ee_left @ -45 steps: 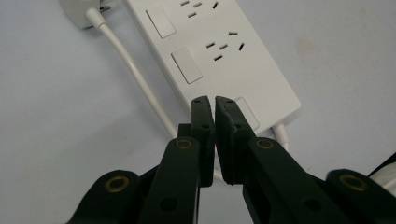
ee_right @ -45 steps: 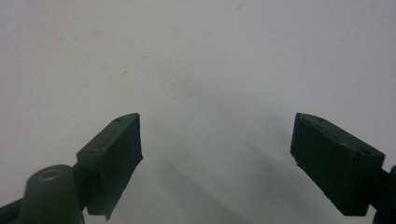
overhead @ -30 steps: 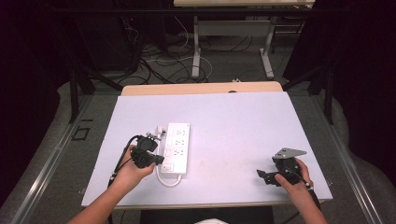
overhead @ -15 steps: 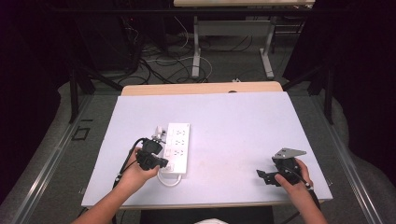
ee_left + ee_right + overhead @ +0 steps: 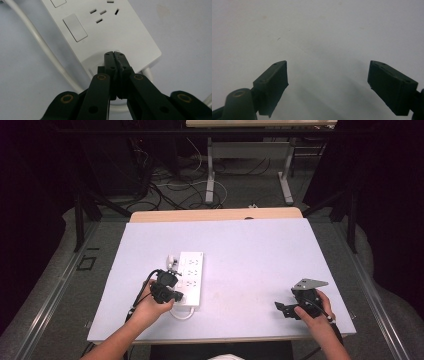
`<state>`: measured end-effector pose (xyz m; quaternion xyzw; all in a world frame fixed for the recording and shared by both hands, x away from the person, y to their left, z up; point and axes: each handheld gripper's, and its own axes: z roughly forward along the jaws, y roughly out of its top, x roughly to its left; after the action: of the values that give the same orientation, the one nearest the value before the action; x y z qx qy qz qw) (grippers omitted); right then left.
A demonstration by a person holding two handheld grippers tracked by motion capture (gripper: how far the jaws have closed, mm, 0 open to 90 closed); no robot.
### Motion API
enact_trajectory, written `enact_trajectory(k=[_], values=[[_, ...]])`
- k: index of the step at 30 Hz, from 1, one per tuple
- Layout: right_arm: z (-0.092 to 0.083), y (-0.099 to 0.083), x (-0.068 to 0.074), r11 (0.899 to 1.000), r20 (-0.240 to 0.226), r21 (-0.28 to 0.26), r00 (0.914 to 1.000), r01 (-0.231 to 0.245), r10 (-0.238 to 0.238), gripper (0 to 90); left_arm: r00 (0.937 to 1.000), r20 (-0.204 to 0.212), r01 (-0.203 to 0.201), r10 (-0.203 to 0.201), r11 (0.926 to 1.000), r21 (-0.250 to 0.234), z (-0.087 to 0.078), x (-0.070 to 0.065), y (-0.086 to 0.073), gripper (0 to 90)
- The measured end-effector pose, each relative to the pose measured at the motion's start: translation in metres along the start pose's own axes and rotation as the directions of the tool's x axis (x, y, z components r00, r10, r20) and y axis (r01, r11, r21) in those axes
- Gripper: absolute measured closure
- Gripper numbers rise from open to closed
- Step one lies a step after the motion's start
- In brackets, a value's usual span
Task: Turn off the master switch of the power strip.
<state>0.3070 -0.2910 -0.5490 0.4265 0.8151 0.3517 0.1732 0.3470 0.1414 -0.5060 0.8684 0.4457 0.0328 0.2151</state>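
Left gripper (image 5: 113, 53) has slid down the power strip (image 5: 190, 275) to its near end; the right gripper (image 5: 328, 87) has stayed put

Its jaws are pressed together, tips over a round button at the strip's near end on the table (image 5: 260, 250), seemingly pressing a switch; next, a straight lift off. The right gripper rests spread and empty near the right edge. One strip, one white cord (image 5: 42, 45), two grippers

A lab: dark curtains (image 5: 30, 195), floor cables (image 5: 165, 182), bare white table (image 5: 260, 250).
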Motion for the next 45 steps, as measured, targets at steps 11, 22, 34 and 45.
enact_trajectory(k=[11, 22, 34, 45], values=[[0.0003, -0.0003, -0.0004, 1.0, -0.001, 0.001, 1.0, 0.005, -0.005, 16.0, 0.9985, -0.041, -0.035, 0.036, 0.9991, 0.022, 0.0024, -0.0049, 0.0025, 90.0], [0.0002, -0.0003, -0.0004, 1.0, 0.001, 0.002, 1.0, 0.008, -0.008, 16.0, 0.998, -0.048, -0.04, 0.04, 0.9992, 0.004, 0.0032, -0.0056, -0.0012, 90.0], [0.0002, -0.0001, -0.0002, 1.0, 0.001, 0.003, 1.0, 0.001, -0.001, 16.0, 0.9996, -0.018, -0.019, 0.019, 0.9998, -0.007, 0.0012, -0.0047, 0.0003, 90.0], [-0.0005, -0.0005, -0.0006, 1.0, 0.004, 0.002, 1.0, 0.003, -0.003, 16.0, 1.0, 0.001, 0.002, -0.002, 1.0, -0.009, 0.0016, -0.0029, 0.0009, 90.0]])
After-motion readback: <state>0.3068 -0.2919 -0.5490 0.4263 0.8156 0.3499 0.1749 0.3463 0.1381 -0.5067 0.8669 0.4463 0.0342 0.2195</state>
